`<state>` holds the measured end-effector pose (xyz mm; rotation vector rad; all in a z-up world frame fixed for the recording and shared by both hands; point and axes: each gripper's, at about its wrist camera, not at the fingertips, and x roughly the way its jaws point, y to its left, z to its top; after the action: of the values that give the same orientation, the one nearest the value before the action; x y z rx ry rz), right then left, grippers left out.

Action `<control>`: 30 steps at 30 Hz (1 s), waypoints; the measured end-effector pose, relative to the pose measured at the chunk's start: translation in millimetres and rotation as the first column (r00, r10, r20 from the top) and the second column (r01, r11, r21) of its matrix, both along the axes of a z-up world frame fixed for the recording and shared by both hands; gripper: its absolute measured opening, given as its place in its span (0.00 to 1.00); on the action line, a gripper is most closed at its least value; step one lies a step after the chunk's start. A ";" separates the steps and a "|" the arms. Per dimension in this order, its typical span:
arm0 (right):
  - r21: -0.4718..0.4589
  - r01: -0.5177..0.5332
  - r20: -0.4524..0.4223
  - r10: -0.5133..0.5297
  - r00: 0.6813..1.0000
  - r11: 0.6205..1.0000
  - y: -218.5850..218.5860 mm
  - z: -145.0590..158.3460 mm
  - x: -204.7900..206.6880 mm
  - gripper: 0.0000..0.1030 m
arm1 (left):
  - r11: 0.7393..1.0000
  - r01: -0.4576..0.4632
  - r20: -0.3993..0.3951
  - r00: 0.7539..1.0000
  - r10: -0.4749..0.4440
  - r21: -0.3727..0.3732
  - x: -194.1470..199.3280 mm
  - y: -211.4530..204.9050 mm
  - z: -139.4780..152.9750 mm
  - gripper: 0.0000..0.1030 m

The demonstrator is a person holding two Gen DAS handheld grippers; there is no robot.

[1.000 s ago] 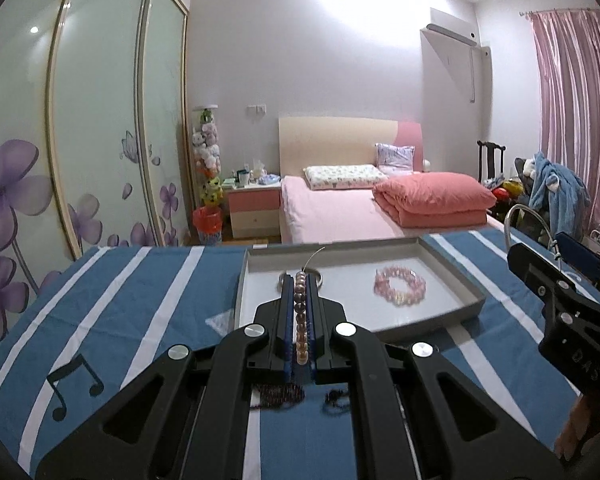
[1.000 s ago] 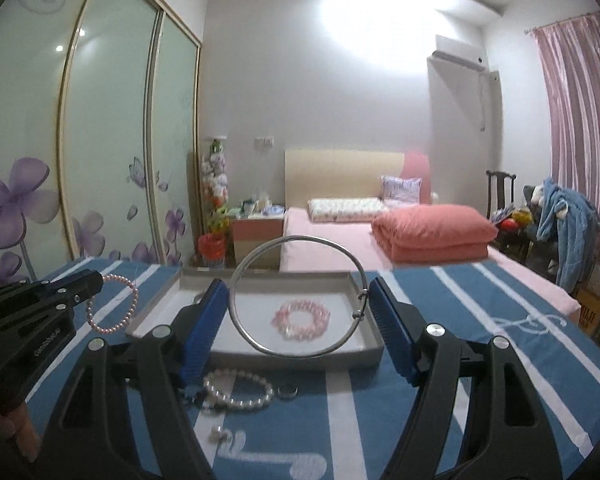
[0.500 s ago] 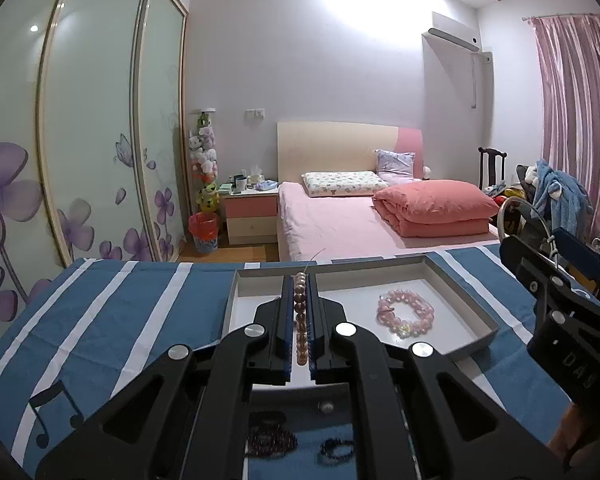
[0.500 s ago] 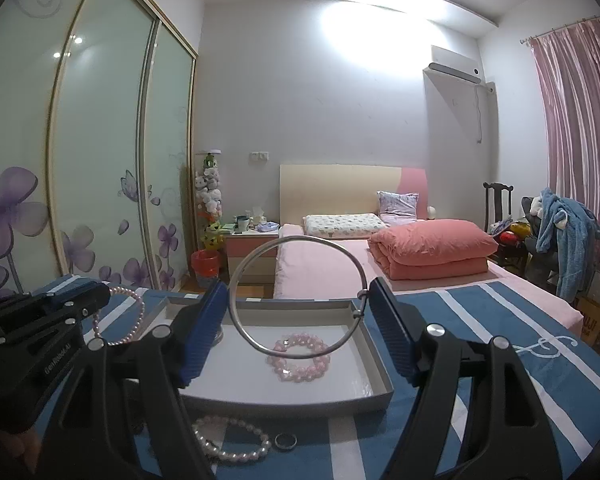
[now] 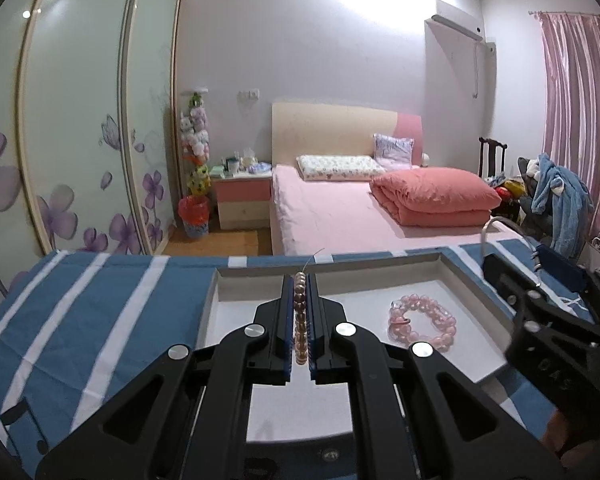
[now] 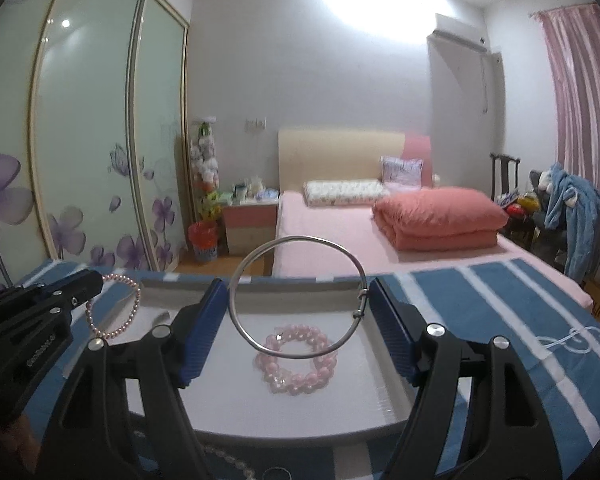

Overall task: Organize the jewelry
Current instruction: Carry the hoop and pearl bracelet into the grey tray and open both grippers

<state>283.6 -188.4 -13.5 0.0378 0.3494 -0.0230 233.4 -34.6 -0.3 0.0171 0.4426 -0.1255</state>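
- Over the striped blue cloth on the counter (image 5: 100,320), both tools have carried their loads forward: a second ago they hung short of the grey tray (image 6: 396,360) with loose pieces lying on the cloth beneath them, and now the tray fills the space under and ahead of each.
- That tray, shallow and pale inside, already holds one pink bead bracelet (image 6: 296,360), lying flat near its middle; it has not shifted.
- Held by the right tool (image 6: 296,304), a thin silver bangle (image 6: 300,296) stands upright between the blue pads, which are spread wide to span it; it now hangs above the tray floor, just over the pink bracelet.
- The left tool (image 5: 299,284) is squeezed almost fully together on a strand of small pinkish-brown beads (image 5: 299,312), which loops out past its tips; seen from the right side, that loop dangles over the tray's left edge.
- A pale pearl strand (image 6: 228,458) and what looks like a small ring remain on the cloth in front of the tray, now slipping under the right tool's body.
- My reading: the carry is nearly over and the release comes next, with two pieces about to join the one inside and a few left to fetch.
- The bangle sits right over the pink bracelet, so a drop there could land on top of it.
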 end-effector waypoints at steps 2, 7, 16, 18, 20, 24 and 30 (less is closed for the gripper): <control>0.008 -0.009 -0.055 0.009 0.998 1.000 0.6 -10.5 15.5 0.69 | 1.000 0.003 -0.025 1.000 -0.003 -0.003 7.2 -0.9 -5.6 0.06; 0.047 -0.018 -0.154 0.025 0.988 0.999 -0.5 -30.6 41.2 0.69 | 1.000 0.012 -0.080 0.997 -0.013 -0.008 19.3 -2.0 -18.6 0.06; 0.085 -0.035 -0.281 0.058 0.958 0.996 1.3 -54.0 61.2 0.70 | 0.999 0.019 -0.134 0.991 -0.025 -0.046 29.5 3.5 -24.7 0.08; 0.104 -0.023 -0.280 0.051 0.959 0.994 -2.7 -52.9 57.7 0.72 | 0.998 0.007 -0.140 0.990 -0.016 -0.064 28.6 10.5 -22.0 0.11; 0.115 -0.010 -0.265 0.040 0.964 0.993 -10.1 -48.1 50.6 0.74 | 0.997 -0.007 -0.135 0.991 -0.003 -0.074 26.7 16.6 -18.3 0.17; 0.128 0.005 -0.244 0.027 0.969 0.992 -20.9 -40.2 35.3 0.74 | 0.996 -0.040 -0.113 0.993 0.031 -0.080 17.5 31.5 -8.3 0.24; 0.134 0.013 -0.249 0.021 0.968 0.991 -30.7 -34.8 6.0 0.72 | 0.995 -0.071 -0.103 0.993 0.064 -0.064 -6.0 51.7 -2.7 0.24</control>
<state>289.6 -219.1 -48.4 0.1695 0.6031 0.0004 227.4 17.1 -3.0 -0.0704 0.5388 -0.0748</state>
